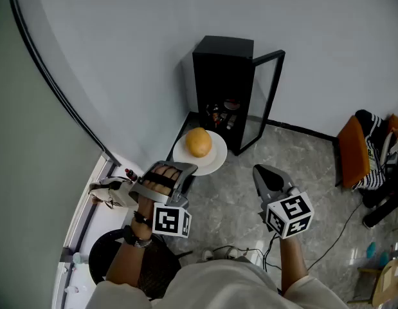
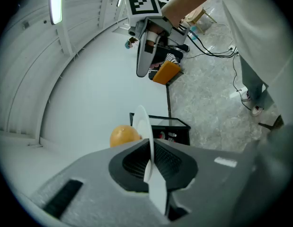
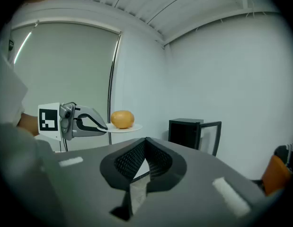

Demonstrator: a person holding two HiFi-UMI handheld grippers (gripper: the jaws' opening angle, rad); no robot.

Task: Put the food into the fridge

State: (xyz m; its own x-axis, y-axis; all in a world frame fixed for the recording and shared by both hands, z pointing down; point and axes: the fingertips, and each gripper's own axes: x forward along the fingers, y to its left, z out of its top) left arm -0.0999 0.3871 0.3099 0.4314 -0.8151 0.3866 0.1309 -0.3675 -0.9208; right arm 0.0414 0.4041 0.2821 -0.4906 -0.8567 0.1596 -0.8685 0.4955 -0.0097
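Task's thing: round orange food (image 1: 199, 142), smooth-skinned, sitting on a white round plate (image 1: 215, 161), up in the air and just short of the small black fridge (image 1: 223, 66). Not yet inside. Plate pinched at its near rim by the left gripper (image 1: 184, 168), jaws clamped tight on the thin edge. Fridge standing on the grey stone-patterned floor (image 1: 231, 205) against the pale wall (image 1: 121, 56), glass door (image 1: 268, 98) swung open to the right, small bottles or jars (image 1: 222, 113) low inside. Beside the plate and apart from it, the right gripper (image 1: 268, 176), jaws closed tip to tip on nothing.

Step in hand, by the look of it: carrying the loaded plate toward the open fridge. Next move: keeping the plate level to stop the food rolling, lowering it to a free shelf, sliding it in past the door's edge and clear of the bottles, only then releasing the rim. Some risk of tipping, given a one-sided hold.

From the left gripper view: plate edge-on between the pads, the pinch plain. From the right gripper view: plate side-on, about level, food near its middle. From the head view alone: both grippers, fridge and door together.
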